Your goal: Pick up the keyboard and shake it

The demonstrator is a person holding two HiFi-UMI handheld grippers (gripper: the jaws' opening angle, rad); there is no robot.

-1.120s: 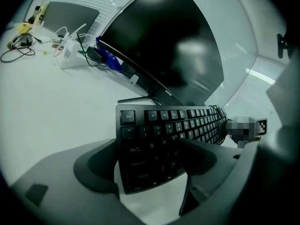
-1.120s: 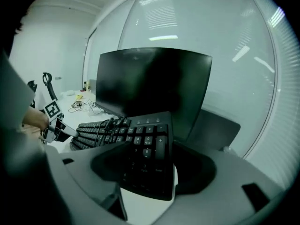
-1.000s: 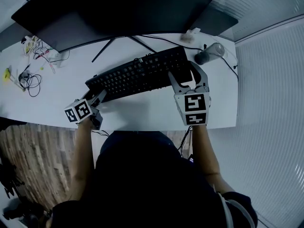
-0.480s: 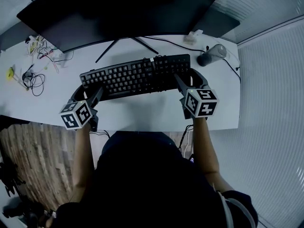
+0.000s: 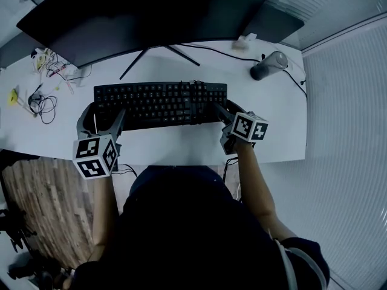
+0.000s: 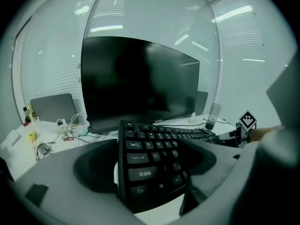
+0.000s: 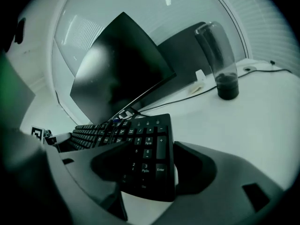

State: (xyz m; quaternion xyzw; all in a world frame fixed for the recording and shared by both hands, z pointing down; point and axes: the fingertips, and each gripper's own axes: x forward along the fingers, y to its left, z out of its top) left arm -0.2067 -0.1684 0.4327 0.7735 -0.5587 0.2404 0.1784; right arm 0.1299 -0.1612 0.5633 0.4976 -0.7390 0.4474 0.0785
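Every view is dim with a cold blue-green cast, and the pale worktop (image 5: 181, 147) is the brightest area in the head view. Both gripper views bulge strongly toward black, vignetted corners. Ceiling lights streak across the glossy wall (image 6: 140, 18), yet the keyboard (image 6: 150, 168) legends are readable.

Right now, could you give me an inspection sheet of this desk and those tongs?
Surface: white desk, mostly bare in front.
Job's things: black keyboard, held by both ends.
Clutter: tumbler at back right; small bits at far left.
Grippers: left tongs and right tongs each closed on a keyboard end.
Cables: tangled wires at left; a cord behind the keyboard.
Surroundings: dark monitor, blinds at right, wooden floor.
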